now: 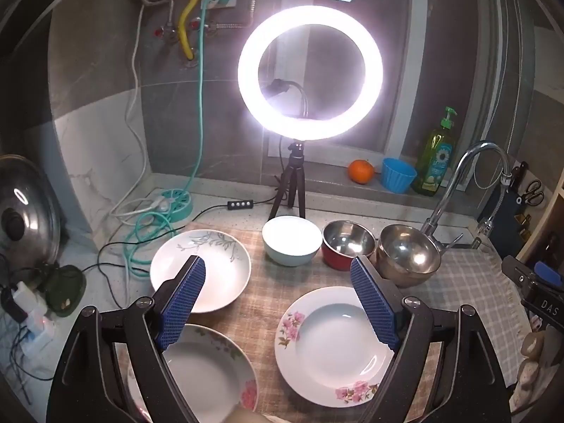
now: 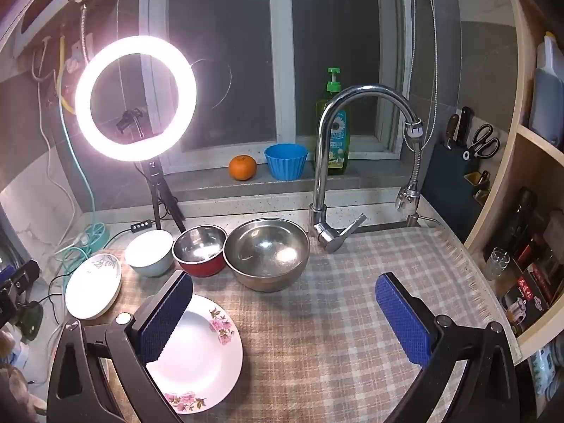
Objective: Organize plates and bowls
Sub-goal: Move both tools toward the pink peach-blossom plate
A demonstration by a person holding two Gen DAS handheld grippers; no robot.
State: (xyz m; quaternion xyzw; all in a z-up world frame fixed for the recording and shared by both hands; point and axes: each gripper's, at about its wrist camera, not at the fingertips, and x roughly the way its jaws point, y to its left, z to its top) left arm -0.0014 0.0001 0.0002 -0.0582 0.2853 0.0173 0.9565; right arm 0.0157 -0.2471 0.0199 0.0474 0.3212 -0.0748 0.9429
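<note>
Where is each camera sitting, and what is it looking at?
Left wrist: rides the left gripper, open, looking over three plates toward the ring light; its blue fingers show.
Right wrist: rides the right gripper, open, facing the faucet and window; its fingers show.
Both see the pink-flowered plate, three bowls, the orange.

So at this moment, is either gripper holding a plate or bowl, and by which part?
Nothing is held. The left gripper is open above the plates, and the right gripper is open over the checked cloth; nothing sits between either pair of fingers.
</note>
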